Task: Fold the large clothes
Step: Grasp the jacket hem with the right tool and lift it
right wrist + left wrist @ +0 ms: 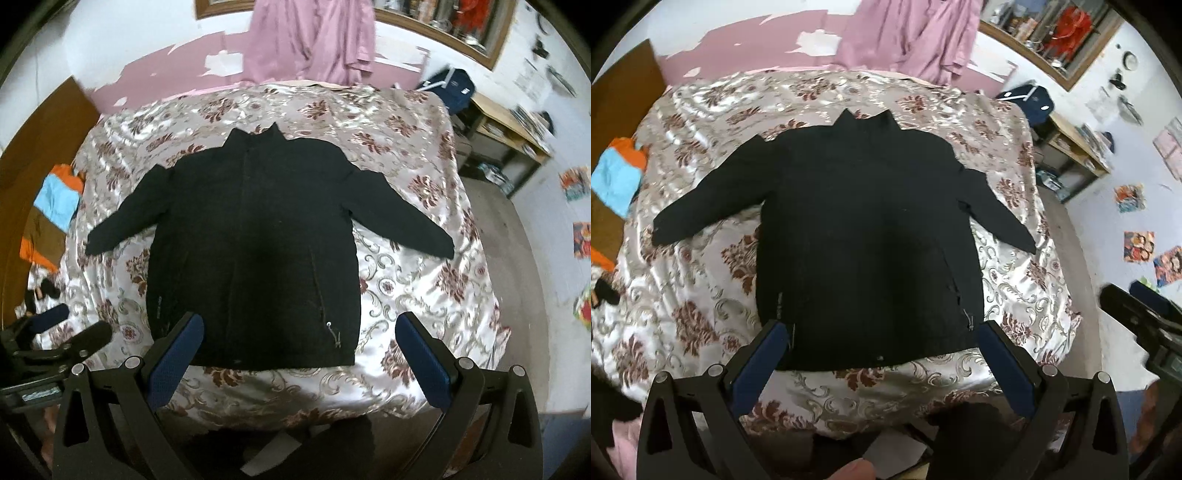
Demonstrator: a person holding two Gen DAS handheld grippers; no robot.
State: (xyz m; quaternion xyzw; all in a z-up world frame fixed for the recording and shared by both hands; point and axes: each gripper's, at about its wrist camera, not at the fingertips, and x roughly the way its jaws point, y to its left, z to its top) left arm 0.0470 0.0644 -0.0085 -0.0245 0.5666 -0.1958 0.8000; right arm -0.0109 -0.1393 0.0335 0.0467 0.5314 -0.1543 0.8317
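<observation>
Black jacket [864, 236] flat on bedspread [694, 295], small logos unreadable

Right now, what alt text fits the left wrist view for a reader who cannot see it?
A black zip-up jacket lies flat, sleeves spread, collar away from the camera, on a shiny floral-patterned bedspread. The open left gripper with blue-padded fingers hovers near the hem, holding nothing.

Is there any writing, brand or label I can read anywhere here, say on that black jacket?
None is legible.
Black jacket: small pale marks near the hem, too blurred to read.
Posters on the wall: colourful pictures, any text too small.
Shelf items: blurred, unreadable.
</observation>
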